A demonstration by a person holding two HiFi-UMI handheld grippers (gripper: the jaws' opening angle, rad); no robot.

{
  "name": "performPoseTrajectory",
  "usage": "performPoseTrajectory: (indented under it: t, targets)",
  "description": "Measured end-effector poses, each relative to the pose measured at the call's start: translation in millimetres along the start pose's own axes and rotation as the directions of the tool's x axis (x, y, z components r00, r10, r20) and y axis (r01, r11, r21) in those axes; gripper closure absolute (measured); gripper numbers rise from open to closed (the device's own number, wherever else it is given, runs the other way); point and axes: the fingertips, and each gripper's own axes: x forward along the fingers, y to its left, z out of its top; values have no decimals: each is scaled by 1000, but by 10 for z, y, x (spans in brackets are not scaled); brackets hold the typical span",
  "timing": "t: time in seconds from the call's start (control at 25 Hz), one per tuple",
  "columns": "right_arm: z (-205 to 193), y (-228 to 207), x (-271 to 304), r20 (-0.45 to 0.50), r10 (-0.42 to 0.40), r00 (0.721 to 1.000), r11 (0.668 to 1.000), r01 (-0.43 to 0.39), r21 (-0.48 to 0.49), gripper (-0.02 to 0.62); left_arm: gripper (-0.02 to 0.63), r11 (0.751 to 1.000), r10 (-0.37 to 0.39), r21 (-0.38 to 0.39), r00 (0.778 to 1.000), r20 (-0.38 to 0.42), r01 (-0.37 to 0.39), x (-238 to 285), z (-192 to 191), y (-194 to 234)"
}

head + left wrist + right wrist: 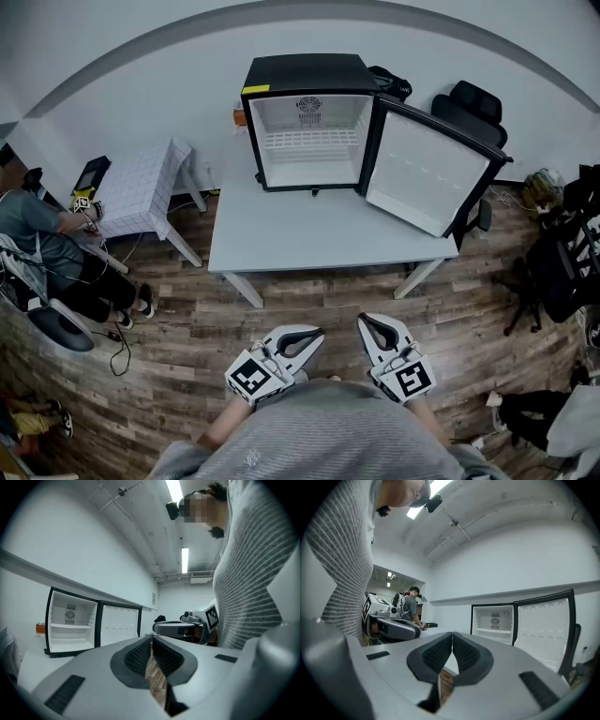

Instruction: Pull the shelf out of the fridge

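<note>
A small black fridge (309, 122) stands open at the back of a grey table (319, 239). Its door (427, 173) swings out to the right. Inside, a white wire shelf (309, 141) lies flat about halfway up. The fridge also shows far off in the left gripper view (70, 625) and in the right gripper view (494, 623). Both grippers hang close to my body, well short of the table: left gripper (314, 337) and right gripper (367, 323), each shut with nothing between the pads. The left gripper's tips (152, 637) and the right gripper's tips (452, 634) meet.
A white side table (141, 192) stands left of the grey table, with a seated person (47, 248) beside it. A black office chair (473, 108) sits behind the fridge door. More chairs and bags (562, 253) crowd the right side. Wooden floor lies between me and the table.
</note>
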Motion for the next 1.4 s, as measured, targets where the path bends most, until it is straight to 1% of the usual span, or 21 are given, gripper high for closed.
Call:
performPoseTrajectory:
  t: [0.08,0.32,0.48,0.72,0.88,1.0,1.08,1.16,1.28,1.4]
  targets:
    - [-10,-14,4,-4,-6,1000,1000,6,-3,583,584,1000,1,10,1000,8,-1,11,33,4]
    - [-15,-47,-13,-1,-3,1000,1000,3,4,583,584,1000,10,-4,1000,-18,-11,15,-43,7]
    - [2,-105,-24,11,-6,1000,1000,6,3,583,584,1000,19,-3,1000,-19,-19,61,-15,12]
    - [-23,-245,-115,12,-7,1000,1000,7,5,583,584,1000,27,-1,999,-17,-28,192,-31,-48]
    - [-21,-416,-193,20,-31,999,999,30,12,583,584,999,40,0,999,-20,-40,314,-55,-82]
    - [-44,-452,-243,28,-2,1000,1000,1,25,583,584,999,51,-2,999,-15,-51,400,-66,-118]
    - [-65,-499,-268,26,-3,1000,1000,2,28,583,584,998,58,-6,998,-12,-58,423,-83,-140]
    - [-68,-565,-258,28,-11,1000,1000,10,19,583,584,998,66,-5,998,-13,-66,439,-89,-120]
    - [-9,-621,-208,57,-12,998,1000,12,12,583,584,997,78,-5,997,-17,-78,455,-98,-54]
    - [-21,-660,-133,59,-8,998,1000,8,10,583,584,996,85,-5,996,-9,-85,475,-101,41]
